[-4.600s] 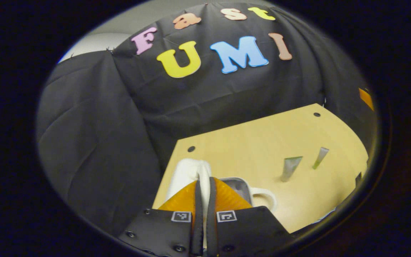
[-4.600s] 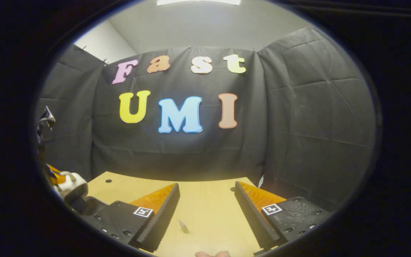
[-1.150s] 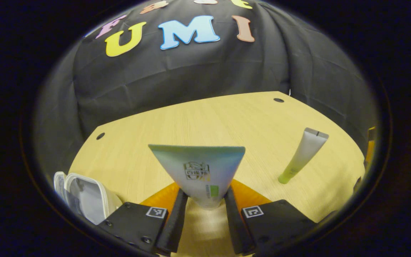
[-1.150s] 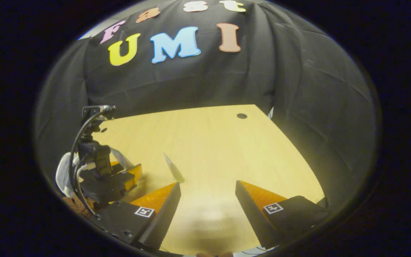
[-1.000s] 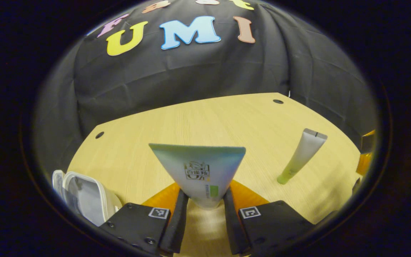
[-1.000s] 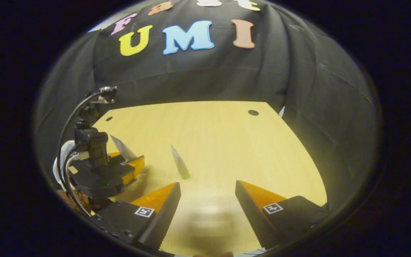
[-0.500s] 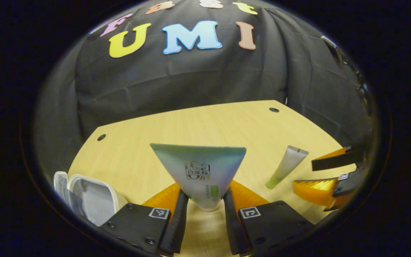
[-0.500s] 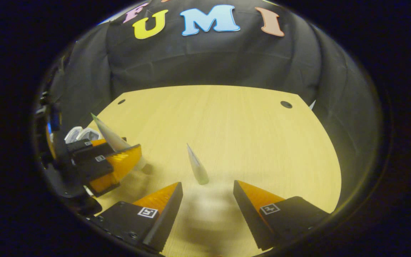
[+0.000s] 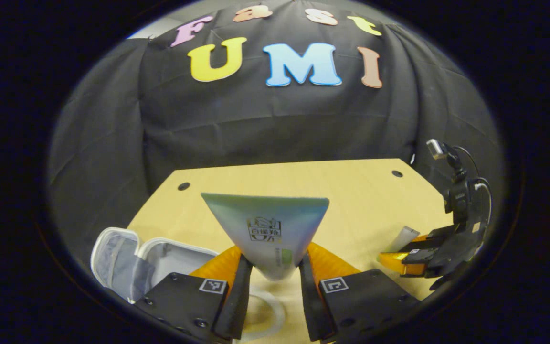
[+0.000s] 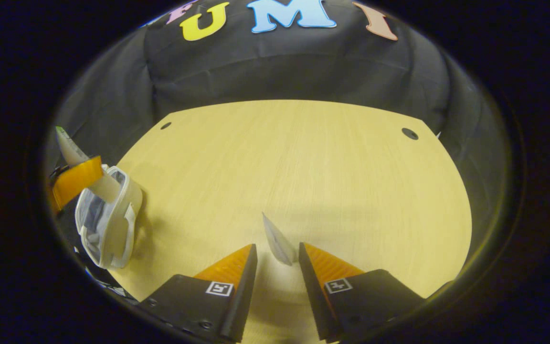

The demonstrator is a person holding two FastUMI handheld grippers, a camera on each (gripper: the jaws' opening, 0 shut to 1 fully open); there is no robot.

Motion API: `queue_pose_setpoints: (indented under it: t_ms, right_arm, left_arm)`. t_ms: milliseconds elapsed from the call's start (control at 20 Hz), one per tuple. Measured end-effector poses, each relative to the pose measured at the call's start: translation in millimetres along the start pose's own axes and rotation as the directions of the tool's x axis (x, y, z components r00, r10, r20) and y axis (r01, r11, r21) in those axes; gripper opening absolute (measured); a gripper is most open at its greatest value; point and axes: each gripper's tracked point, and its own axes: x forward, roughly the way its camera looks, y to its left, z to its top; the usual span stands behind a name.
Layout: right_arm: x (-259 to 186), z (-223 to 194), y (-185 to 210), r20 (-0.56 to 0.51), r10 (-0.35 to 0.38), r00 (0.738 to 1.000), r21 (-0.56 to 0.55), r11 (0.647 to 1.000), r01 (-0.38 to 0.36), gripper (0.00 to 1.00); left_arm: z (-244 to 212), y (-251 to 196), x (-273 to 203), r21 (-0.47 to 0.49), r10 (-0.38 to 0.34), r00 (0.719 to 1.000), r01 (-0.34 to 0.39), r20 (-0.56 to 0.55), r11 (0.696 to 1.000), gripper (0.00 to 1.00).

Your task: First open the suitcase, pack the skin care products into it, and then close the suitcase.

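A wide pale tube [image 9: 265,224] with a green patch stands crimp-up in my left gripper [image 9: 271,260], which is shut on its lower end. The small white suitcase [image 9: 127,260] lies open just below and left of it. In the right gripper view that tube [image 10: 67,143] hangs over the suitcase [image 10: 112,215]. A slim pale tube [image 10: 275,236] stands tilted on the table between the fingers of my right gripper [image 10: 277,248]. The jaws are narrowed around it, with a small gap on the left side. The left gripper view shows the right gripper [image 9: 406,252] around the slim tube [image 9: 401,238].
The light wooden table [image 10: 303,157] has round holes near its far corners [image 10: 409,133] and ends at the black cloth wall. A cable and camera mount [image 9: 459,191] rise from the right gripper.
My left gripper has carried the wide tube left, over the open suitcase. My right gripper has moved forward around the slim tube and its fingers have narrowed.
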Motion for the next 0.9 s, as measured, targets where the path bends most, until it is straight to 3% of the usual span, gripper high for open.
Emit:
queue_pose_setpoints:
  t_ms: [50, 100, 150, 300, 350, 500, 700, 900]
  right_arm:
    - [2.5, 0.4, -3.6, 0.001, -0.014, 1.0, -0.011, 1.0, 0.014, 0.54]
    - [0.5, 1.7, -7.0, 0.006, -0.024, 1.0, -0.018, 1.0, 0.024, 0.36]
    - [4.7, 1.6, -3.7, 0.007, -0.017, 1.0, -0.014, 1.0, 0.017, 0.27]
    - [3.4, 2.0, -1.9, 0.003, -0.009, 1.0, 0.003, 1.0, 0.009, 0.32]
    - [1.9, 2.3, -0.4, 0.003, -0.005, 1.0, 0.005, 1.0, 0.005, 0.28]
    - [-13.9, 14.6, 20.0, 0.034, 0.035, 0.999, 0.02, 0.999, -0.035, 0.31]
    - [-56.8, 52.4, 93.4, 0.128, 0.175, 0.976, 0.012, 0.984, -0.178, 0.28]
    - [-88.4, 72.0, 210.7, 0.149, 0.386, 0.911, -0.072, 0.923, -0.379, 0.28]
  left_arm:
    - [-0.5, 16.2, -6.6, -0.003, 0.027, 1.0, -0.027, -0.009, 1.0, 0.57]
    - [-2.6, 33.5, -12.8, -0.009, 0.054, 0.998, -0.054, -0.019, 0.999, 0.57]
    - [-8.9, 54.1, -19.3, -0.013, 0.082, 0.996, -0.082, -0.03, 0.997, 0.57]
    - [-26.5, 109.1, -32.1, -0.003, 0.159, 0.981, -0.16, -0.109, 0.987, 0.57]
    - [-36.5, 121.2, -35.0, 0.008, 0.174, 0.974, -0.175, -0.145, 0.985, 0.57]
    - [-65.8, 149.1, -36.5, 0.047, 0.178, 0.949, -0.172, -0.261, 0.984, 0.59]
    - [-105.8, 159.5, -33.6, 0.039, 0.156, 0.914, -0.153, -0.375, 0.988, 0.57]
    - [-134.4, 179.3, -30.9, 0.012, 0.145, 0.873, -0.157, -0.466, 0.988, 0.57]
